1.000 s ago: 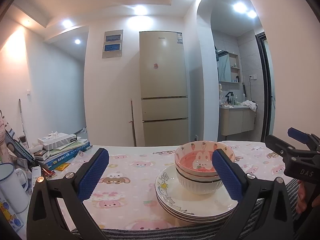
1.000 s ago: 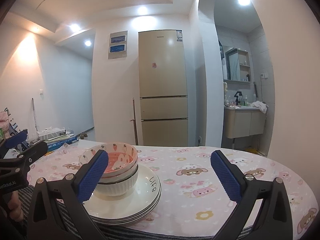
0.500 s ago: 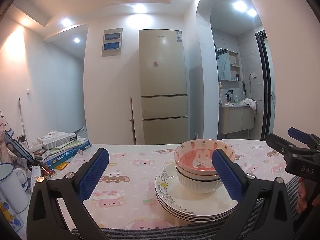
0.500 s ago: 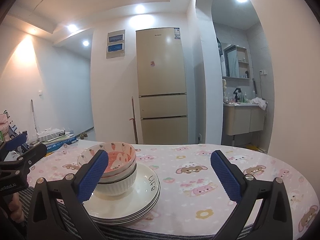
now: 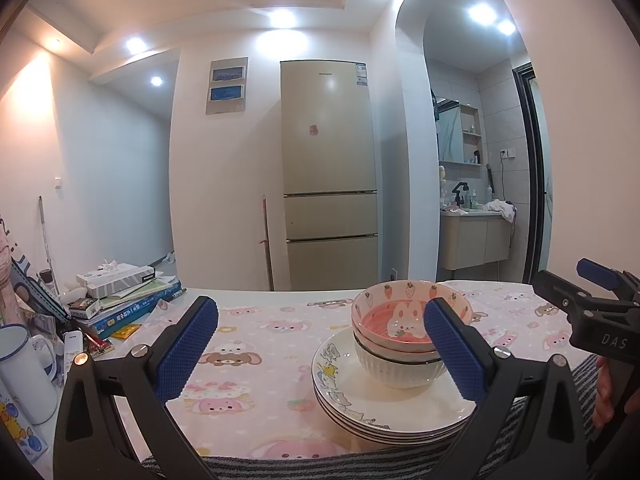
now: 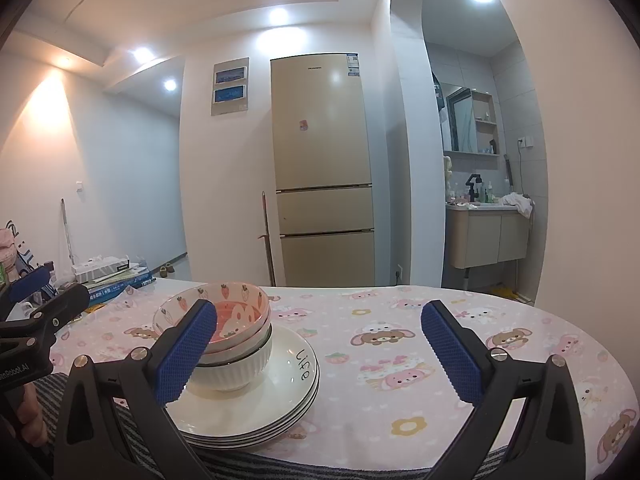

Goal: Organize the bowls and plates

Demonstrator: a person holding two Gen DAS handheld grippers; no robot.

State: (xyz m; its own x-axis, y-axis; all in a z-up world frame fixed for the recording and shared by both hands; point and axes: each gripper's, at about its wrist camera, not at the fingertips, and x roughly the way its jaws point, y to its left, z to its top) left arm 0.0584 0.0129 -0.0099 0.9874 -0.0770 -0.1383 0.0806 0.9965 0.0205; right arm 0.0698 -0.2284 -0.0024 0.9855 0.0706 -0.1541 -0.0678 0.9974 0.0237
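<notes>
A stack of white plates lies near the table's front edge, also in the right wrist view. On it sit nested bowls: a pink rabbit bowl inside a white ribbed bowl. My left gripper is open and empty, held back from the stack with its right finger in front of the bowls. My right gripper is open and empty, its left finger in front of the bowls. Each gripper shows at the edge of the other's view.
The table has a pink cartoon cloth and a striped mat at the front edge. Books and a tissue box are piled at the left, with a white enamel mug. A fridge stands behind.
Both views have shifted slightly, with the stack a little lower and nearer in frame. The plates and bowls have not moved and both grippers stay open.
</notes>
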